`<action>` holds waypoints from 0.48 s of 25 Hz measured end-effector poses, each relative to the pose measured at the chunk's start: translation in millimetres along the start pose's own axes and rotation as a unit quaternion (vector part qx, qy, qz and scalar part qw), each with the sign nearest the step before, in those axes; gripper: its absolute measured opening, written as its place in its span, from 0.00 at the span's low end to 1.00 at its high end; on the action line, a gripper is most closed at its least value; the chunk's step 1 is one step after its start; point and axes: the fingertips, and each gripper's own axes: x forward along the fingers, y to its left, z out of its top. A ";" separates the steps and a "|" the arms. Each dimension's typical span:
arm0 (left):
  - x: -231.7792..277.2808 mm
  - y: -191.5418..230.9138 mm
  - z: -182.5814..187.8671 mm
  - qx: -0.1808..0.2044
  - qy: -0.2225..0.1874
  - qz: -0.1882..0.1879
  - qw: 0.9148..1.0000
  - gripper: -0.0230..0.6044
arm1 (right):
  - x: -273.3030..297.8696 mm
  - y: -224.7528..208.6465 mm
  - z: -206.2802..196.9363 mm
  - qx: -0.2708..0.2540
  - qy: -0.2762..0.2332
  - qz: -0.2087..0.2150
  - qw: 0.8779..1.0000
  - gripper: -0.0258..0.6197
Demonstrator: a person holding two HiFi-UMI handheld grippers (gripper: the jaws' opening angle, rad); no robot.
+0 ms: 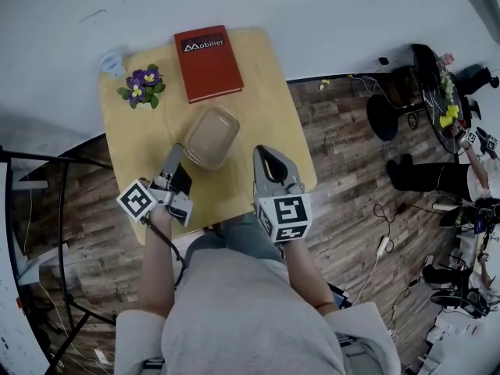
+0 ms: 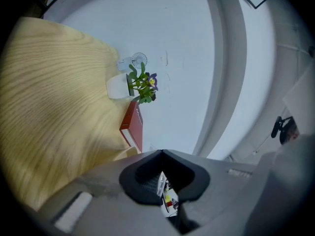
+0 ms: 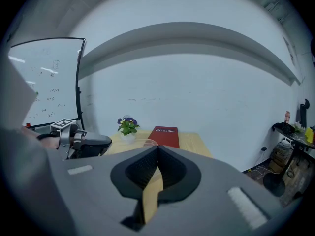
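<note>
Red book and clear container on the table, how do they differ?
The red book is opaque and square-cornered; the clear container is see-through and round-cornered. The red book lies by the wall, the clear container mid-table. Both rest on the wooden table.

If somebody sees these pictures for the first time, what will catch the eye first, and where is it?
The red book at the far edge of the small wooden table stands out most, with the purple flowers to its left. A clear container lies in the middle. The left gripper and right gripper are over the near edge, both with jaws together on nothing.
</note>
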 end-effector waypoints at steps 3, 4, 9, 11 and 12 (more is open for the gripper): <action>-3.4 -10.6 0.3 0.024 0.003 -0.009 1.000 0.04 | -6.3 5.3 2.9 -0.003 -0.009 -0.003 1.000 0.04; -5.0 -13.0 -0.2 0.032 0.005 -0.009 0.999 0.04 | -8.8 7.0 4.0 -0.004 -0.012 -0.004 1.000 0.04; -15.8 -31.5 -3.3 0.061 0.010 -0.015 0.998 0.04 | -26.9 16.2 11.9 -0.009 -0.029 -0.010 0.999 0.04; -19.0 -40.0 -4.7 0.074 0.015 -0.021 0.997 0.04 | -32.9 19.2 15.3 -0.011 -0.036 -0.013 0.999 0.04; -20.2 -44.1 -5.4 0.081 0.018 -0.023 0.996 0.04 | -35.5 20.4 17.7 -0.012 -0.041 -0.015 0.999 0.04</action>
